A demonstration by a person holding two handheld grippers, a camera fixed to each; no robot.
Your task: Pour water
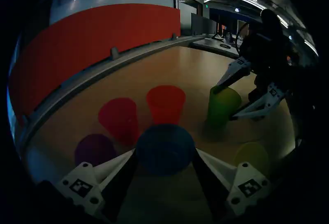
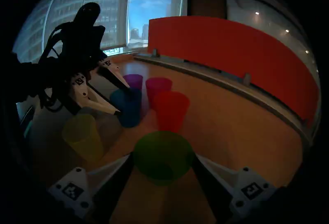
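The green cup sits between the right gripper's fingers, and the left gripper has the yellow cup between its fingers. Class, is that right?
Not quite. The left gripper has the blue cup between its fingers, as the left gripper view shows; the yellow cup stands free beside it. The green cup does sit between the fingers of the right gripper.

No legible text, numbers or brand marks. Black-and-white coded squares [image 1: 80, 187] sit on the fingers of the left gripper [image 1: 164, 151] and the right gripper [image 2: 163, 155], at 5 and 7 o'clock. They are patterns only, no characters.
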